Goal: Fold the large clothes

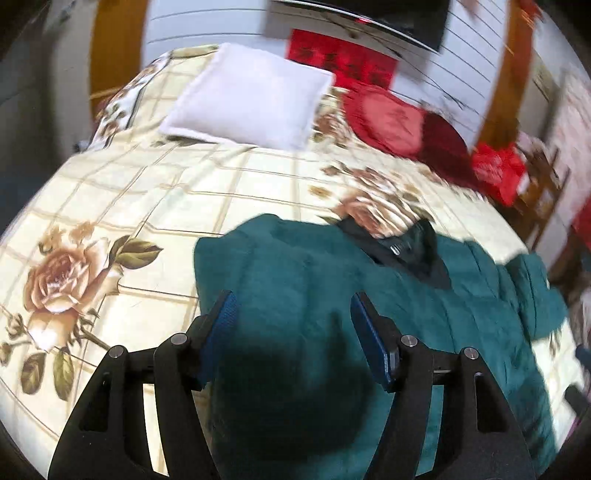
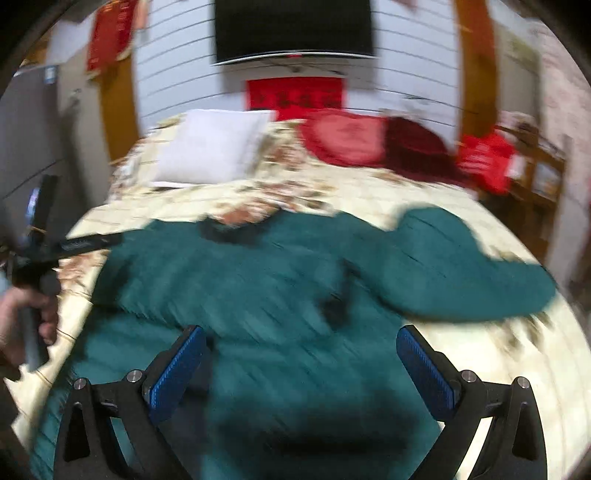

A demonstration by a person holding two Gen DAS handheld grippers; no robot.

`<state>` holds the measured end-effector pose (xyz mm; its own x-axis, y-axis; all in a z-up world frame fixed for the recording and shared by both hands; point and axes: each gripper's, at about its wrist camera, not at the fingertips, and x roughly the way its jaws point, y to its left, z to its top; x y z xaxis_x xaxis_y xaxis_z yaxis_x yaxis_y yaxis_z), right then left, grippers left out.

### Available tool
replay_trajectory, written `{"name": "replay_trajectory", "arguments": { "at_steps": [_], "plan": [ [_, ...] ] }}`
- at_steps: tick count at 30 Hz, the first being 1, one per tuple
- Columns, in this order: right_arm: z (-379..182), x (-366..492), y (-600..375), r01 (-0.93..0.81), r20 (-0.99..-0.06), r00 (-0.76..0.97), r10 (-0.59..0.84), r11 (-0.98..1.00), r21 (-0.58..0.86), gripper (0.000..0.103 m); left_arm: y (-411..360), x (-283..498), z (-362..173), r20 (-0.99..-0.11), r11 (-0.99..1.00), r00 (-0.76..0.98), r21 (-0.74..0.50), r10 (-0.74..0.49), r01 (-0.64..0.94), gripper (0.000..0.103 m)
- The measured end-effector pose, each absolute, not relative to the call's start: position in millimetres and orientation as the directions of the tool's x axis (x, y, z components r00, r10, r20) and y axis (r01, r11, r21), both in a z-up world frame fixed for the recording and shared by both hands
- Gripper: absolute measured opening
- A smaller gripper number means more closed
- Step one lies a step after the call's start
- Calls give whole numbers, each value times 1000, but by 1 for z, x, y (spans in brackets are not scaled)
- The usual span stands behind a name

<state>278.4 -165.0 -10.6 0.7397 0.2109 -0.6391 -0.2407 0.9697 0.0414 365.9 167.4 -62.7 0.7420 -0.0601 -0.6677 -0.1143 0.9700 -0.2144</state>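
Observation:
A large teal-green garment [image 1: 295,266] with a dark collar [image 1: 402,251] lies spread on the bed. My left gripper [image 1: 291,299] hovers over its left part, open, with nothing pinched between the blue pads. My right gripper [image 2: 300,332] hangs above the middle of the garment [image 2: 258,280], open wide and holding nothing. One sleeve [image 2: 461,273] stretches out to the right across the sheet. In the right wrist view, a hand [image 2: 22,314] holds the left gripper [image 2: 88,242] at the garment's left edge. Both views are motion-blurred.
The bed carries a cream floral sheet [image 1: 129,206]. A white pillow [image 1: 251,96] and red cushions [image 1: 391,118] lie at its head. A red bag [image 2: 484,162] sits on wooden furniture to the right. A dark screen [image 2: 291,29] hangs on the wall.

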Motion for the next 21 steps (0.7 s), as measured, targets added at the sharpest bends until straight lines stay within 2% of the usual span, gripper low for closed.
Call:
{"name": "replay_trajectory", "arguments": {
  "at_steps": [3,6,9,12,15,18,20,21],
  "plan": [
    [-22,321,-122,-391,-676,647,353,915,103,102,172,377,-73,-671,950,736,-279,-88,-140,64],
    [-52,351,-97,-473,-722,550,419,869,144,95,166,391,-90,-712,957,699,-244,-68,-155,64],
    [-90,372,-111,-420,-809,492,321,902,102,94,156,396,-109,-749,967,661,-199,-44,-160,65],
    [-110,382,-153,-328,-832,483,275,937,120,94,144,399,-118,-754,979,656,-151,-26,-134,65],
    [-115,385,-167,-316,-836,477,271,941,124,94,138,398,-116,-766,987,643,-92,13,-130,65],
    [-117,383,-155,-368,-865,434,251,926,83,103,145,387,-95,-728,979,684,-101,46,-174,65],
    [-110,389,-149,-398,-896,379,233,915,69,102,147,384,-85,-697,978,716,-109,51,-176,65],
    [-96,391,-150,-393,-877,396,271,914,105,101,148,386,-84,-698,980,715,-102,51,-170,65]
  ]
}}
